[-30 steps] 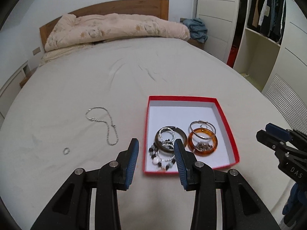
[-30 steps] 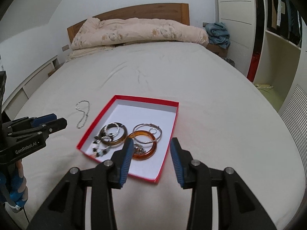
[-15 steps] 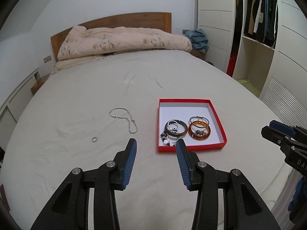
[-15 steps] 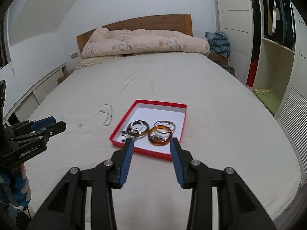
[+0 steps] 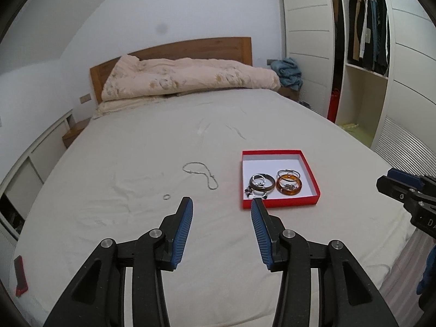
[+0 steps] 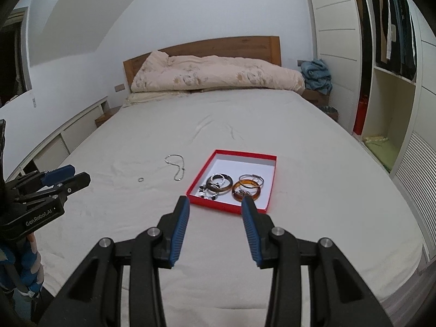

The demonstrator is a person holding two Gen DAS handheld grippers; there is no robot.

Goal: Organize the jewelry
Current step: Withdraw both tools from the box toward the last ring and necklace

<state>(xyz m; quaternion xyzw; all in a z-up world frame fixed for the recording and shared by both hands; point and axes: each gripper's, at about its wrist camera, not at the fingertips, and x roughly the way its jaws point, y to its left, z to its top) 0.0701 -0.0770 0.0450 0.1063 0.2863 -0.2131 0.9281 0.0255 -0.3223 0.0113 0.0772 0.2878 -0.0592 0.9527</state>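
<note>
A red box [image 5: 280,203] [image 6: 201,200] with a white floor lies on the bed. It holds an amber bangle [image 5: 297,189] [image 6: 246,184], a dark bangle [image 5: 268,188] [image 6: 229,182], thin silver hoops and beaded pieces. A silver chain [image 5: 203,173] [image 6: 177,167] and a small ring [image 5: 166,197] [image 6: 140,179] lie on the sheet left of the box. My left gripper [image 5: 222,208] [image 6: 66,177] hangs open and empty above the sheet, short of the box. My right gripper [image 6: 215,205] [image 5: 392,179] is open too, nothing between its fingers.
The bed [image 5: 163,231] is covered by a pale sheet, with a folded floral duvet [image 5: 188,77] against the wooden headboard. An open wardrobe [image 5: 365,62] with hanging clothes stands to the right. A low white shelf runs along the left wall. A person's blue glove shows at the frame edges.
Both grippers have drawn back and risen away from the box, which now looks smaller and farther. The jewelry has not moved. The left jaws stand slightly wider.
</note>
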